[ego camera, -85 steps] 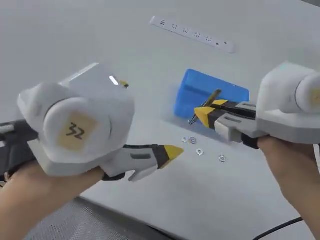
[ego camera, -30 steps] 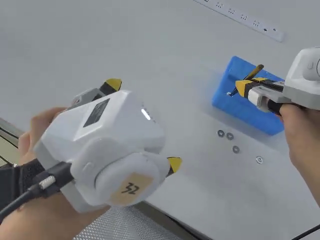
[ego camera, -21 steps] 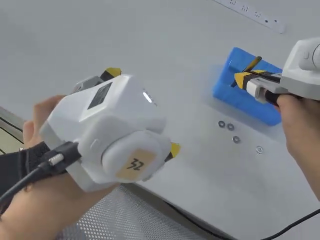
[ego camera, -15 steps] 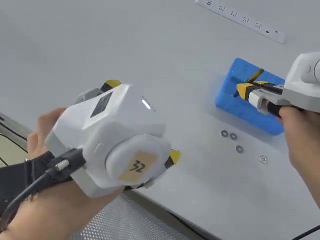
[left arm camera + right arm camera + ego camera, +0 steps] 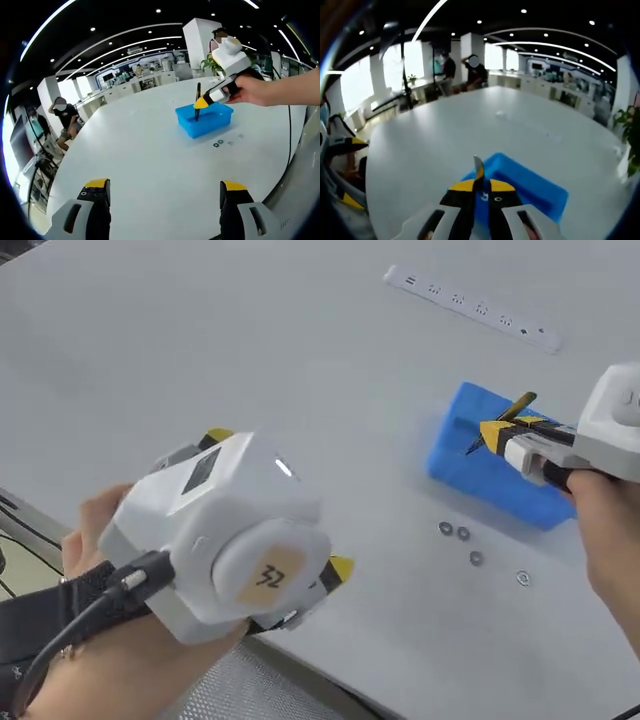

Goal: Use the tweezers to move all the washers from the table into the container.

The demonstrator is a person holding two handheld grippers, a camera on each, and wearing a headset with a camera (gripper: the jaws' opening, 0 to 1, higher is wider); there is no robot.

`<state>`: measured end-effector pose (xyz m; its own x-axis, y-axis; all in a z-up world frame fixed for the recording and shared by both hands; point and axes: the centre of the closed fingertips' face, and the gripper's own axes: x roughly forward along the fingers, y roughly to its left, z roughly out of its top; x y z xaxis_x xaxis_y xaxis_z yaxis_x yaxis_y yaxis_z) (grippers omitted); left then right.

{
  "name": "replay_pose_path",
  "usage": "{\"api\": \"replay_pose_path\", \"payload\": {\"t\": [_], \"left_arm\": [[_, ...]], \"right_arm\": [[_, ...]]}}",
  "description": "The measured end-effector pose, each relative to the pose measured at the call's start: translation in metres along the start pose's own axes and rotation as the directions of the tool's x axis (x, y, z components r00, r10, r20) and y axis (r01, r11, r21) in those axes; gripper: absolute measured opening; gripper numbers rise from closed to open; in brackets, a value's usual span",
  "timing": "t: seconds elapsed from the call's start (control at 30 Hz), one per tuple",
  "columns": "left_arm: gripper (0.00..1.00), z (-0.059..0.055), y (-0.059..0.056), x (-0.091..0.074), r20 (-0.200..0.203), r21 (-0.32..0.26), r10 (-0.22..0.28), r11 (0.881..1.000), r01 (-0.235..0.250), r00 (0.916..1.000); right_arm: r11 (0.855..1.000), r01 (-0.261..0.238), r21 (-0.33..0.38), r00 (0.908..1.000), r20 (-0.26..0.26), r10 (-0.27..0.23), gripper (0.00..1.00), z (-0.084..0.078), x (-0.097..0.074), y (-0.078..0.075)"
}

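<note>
The right gripper (image 5: 496, 431) is closed on the tweezers (image 5: 524, 401), whose tips seem to be over the blue container (image 5: 470, 478). Four washers (image 5: 462, 533) lie on the table (image 5: 300, 370) beside it; the left gripper (image 5: 165, 184) has its jaws wide apart.

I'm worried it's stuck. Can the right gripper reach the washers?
Probably yes: the right gripper, holding tweezers over the blue container, has open space down to the washers beside it.

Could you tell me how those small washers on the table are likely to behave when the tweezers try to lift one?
The washers lie flat on the smooth table, so the tips would probably slide them rather than get under an edge. They look thin and shiny, so they are likely light and apt to slip from the tweezers.
</note>
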<state>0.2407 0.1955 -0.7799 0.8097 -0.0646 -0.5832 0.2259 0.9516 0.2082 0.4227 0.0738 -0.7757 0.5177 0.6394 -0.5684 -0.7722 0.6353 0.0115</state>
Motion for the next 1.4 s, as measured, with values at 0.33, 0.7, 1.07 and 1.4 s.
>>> {"api": "replay_pose_path", "payload": {"t": [0.33, 0.7, 1.07, 1.4], "left_arm": [[0.91, 0.002, 0.005, -0.001, 0.012, -0.009, 0.017, 1.000, -0.017, 0.9998], [0.91, 0.006, 0.007, -0.002, 0.031, -0.031, 0.023, 0.999, -0.022, 0.9992], [0.87, 0.007, 0.016, -0.004, 0.043, -0.104, 0.046, 0.994, -0.041, 0.9980], [0.88, 0.005, 0.013, -0.004, 0.026, -0.047, 0.059, 0.997, -0.058, 0.9979]], "right_arm": [[1.000, 0.014, -0.025, 0.9974, 0.072, -0.012, 0.05, 0.017, -0.037, 0.019], [0.998, -0.060, 0.036, 0.9978, 0.031, 0.059, 0.05, -0.022, -0.055, 0.050], [0.997, -0.068, 0.045, 0.9968, -0.039, 0.069, 0.05, -0.056, -0.040, 0.060], [0.997, -0.070, 0.041, 0.9964, -0.046, 0.071, 0.06, -0.058, -0.033, 0.058]]}}
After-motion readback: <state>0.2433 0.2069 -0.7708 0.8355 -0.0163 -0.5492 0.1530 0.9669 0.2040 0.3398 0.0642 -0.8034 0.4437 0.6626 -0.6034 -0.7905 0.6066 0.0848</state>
